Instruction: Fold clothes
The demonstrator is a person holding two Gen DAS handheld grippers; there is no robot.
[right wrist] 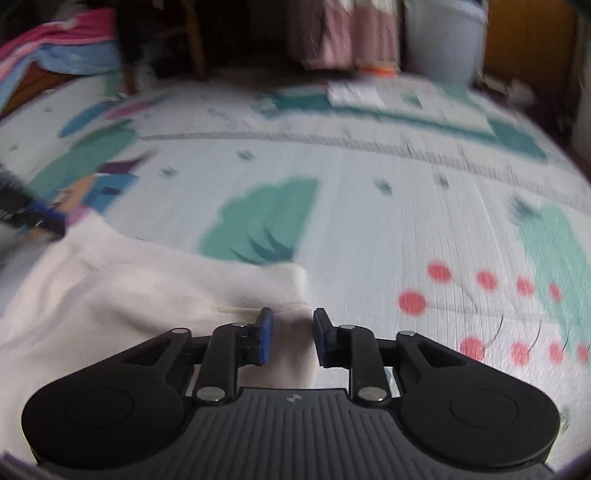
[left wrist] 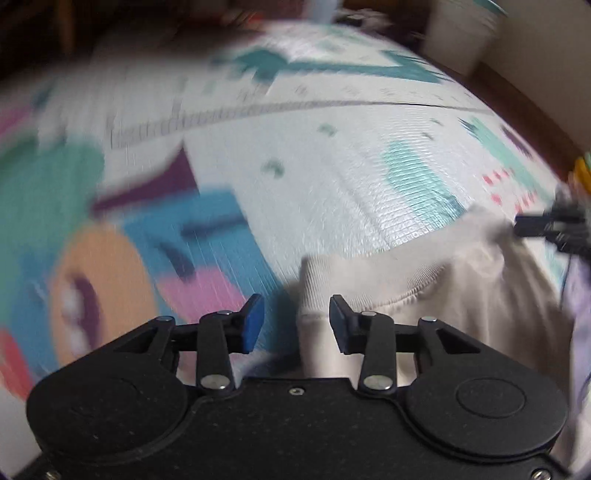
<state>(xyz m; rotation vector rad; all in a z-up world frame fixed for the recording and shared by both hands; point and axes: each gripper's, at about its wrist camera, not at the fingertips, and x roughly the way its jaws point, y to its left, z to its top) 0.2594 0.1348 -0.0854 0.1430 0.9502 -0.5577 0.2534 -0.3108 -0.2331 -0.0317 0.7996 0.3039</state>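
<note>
A cream garment (left wrist: 424,295) with a ribbed hem lies on a colourful play mat (left wrist: 314,166). In the left wrist view my left gripper (left wrist: 296,321) is open, its jaws astride the garment's left corner. The right gripper's tip shows at the right edge (left wrist: 546,225), by the garment's other corner. In the right wrist view my right gripper (right wrist: 291,336) is open, jaws astride the garment's right corner (right wrist: 291,284). The garment (right wrist: 110,291) spreads left, and the left gripper (right wrist: 29,218) shows at the far left. Both views are blurred.
The play mat (right wrist: 369,203) covers the floor. A white bin (left wrist: 461,33) and a wall stand at the back right in the left view. A pile of pink and blue fabric (right wrist: 62,48), a chair leg (right wrist: 195,48) and a grey bin (right wrist: 439,40) stand behind the mat.
</note>
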